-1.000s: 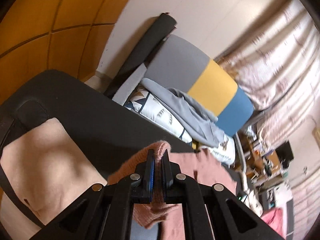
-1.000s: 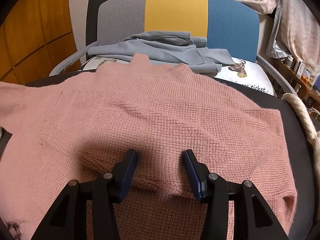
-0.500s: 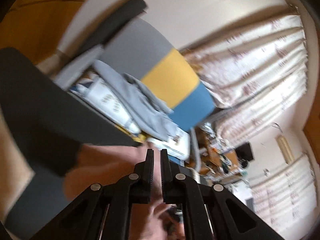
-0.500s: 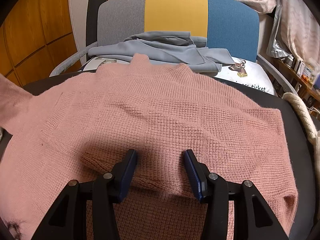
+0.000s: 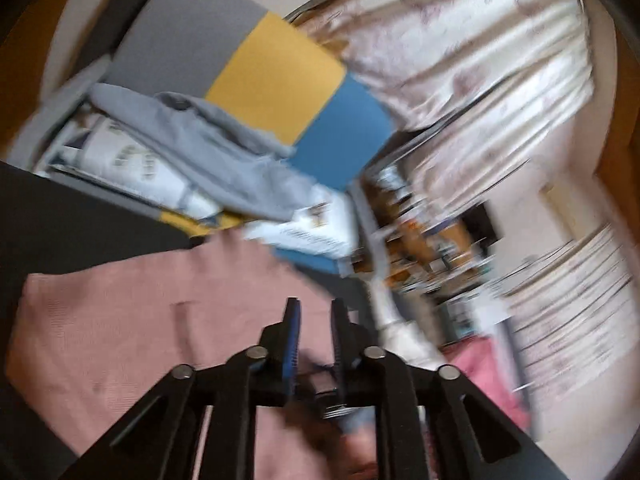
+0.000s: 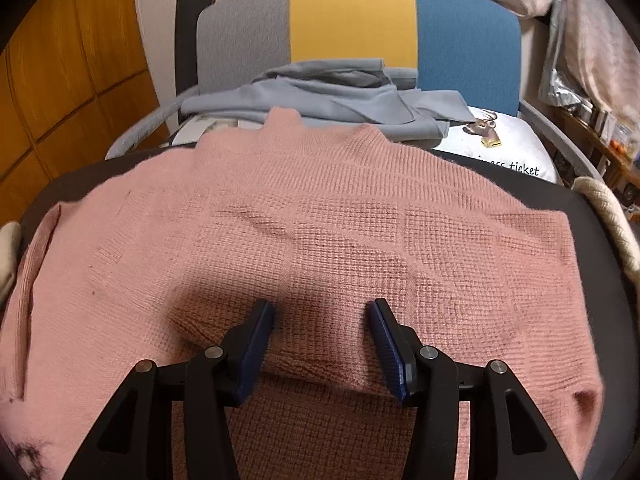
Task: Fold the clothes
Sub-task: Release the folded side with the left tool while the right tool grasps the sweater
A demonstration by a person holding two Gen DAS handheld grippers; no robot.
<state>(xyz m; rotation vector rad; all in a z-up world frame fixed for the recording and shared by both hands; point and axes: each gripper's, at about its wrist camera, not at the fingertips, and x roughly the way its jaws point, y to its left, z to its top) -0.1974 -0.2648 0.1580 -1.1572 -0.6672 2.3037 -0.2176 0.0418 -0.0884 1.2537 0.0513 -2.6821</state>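
The pink waffle-knit sweater (image 6: 320, 232) lies spread flat across the round black table (image 6: 600, 216), filling the middle and lower part of the right wrist view, its neckline pointing to the top of the frame. Its left sleeve is folded in along the left edge. Down at the bottom centre, the right hand-held gripper (image 6: 322, 312) sits low on the knit with its blue-padded jaws about half apart and opening a touch, a raised fold of the sweater bunched between them; whether the pads actually press on it, I cannot tell.

Over in the left wrist view everything is smeared with blur. The left hand-held gripper (image 5: 314, 308) stands at lower centre, jaws narrow and opening, nothing caught in the gap, with the pink sweater (image 5: 120, 320) below it in the lower left of the frame.

Behind the table, at the top of the right wrist view, stands a chair with a grey, yellow and blue panelled back (image 6: 352, 20), a crumpled grey garment (image 6: 328, 92) heaped on its seat over a white printed cushion (image 6: 508, 148). A thick cream rope (image 6: 616, 220) curls along the table's right rim.
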